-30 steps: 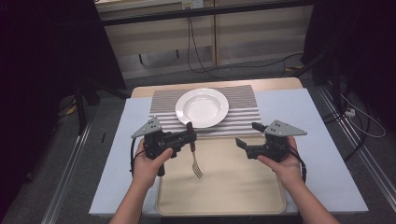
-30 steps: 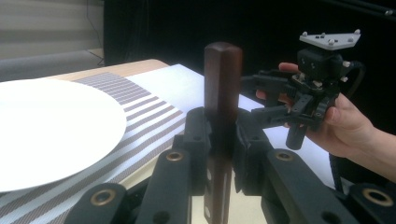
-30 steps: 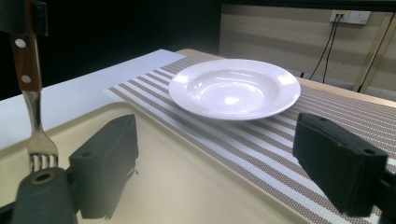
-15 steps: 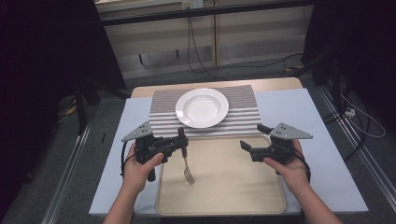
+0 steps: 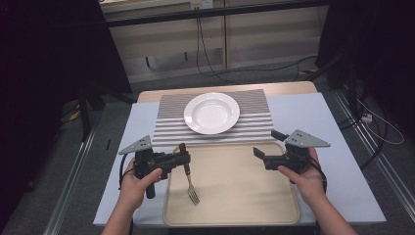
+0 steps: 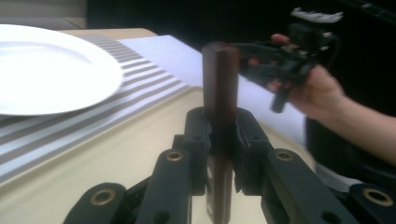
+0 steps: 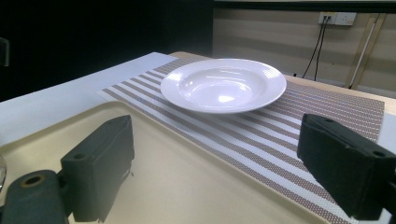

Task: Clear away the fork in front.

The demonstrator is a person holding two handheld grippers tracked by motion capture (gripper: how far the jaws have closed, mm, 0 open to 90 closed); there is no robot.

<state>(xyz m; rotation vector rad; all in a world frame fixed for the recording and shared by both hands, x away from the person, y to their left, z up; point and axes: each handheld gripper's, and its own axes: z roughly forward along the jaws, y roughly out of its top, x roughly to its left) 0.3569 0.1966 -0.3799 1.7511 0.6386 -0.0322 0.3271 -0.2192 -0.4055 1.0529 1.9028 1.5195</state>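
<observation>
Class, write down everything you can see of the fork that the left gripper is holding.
The fork has a dark brown, wood-like handle and a slim silvery metal neck ending in tines. The left gripper is shut on the handle, whose rounded end sticks out past the jaws. In the high view the fork hangs tines-down over the left part of the beige tray; whether the tines touch the tray cannot be told. Nothing else touches it.

My left gripper [image 5: 182,159] at near left, jaws level, pointing right, clamped tight. My left hand [image 5: 139,178] wraps grip from below, forearm entering from near edge. My right gripper [image 5: 264,149] at near right, jaws level, pointing left, spread wide apart. My right hand [image 5: 303,176] cups body from behind.
</observation>
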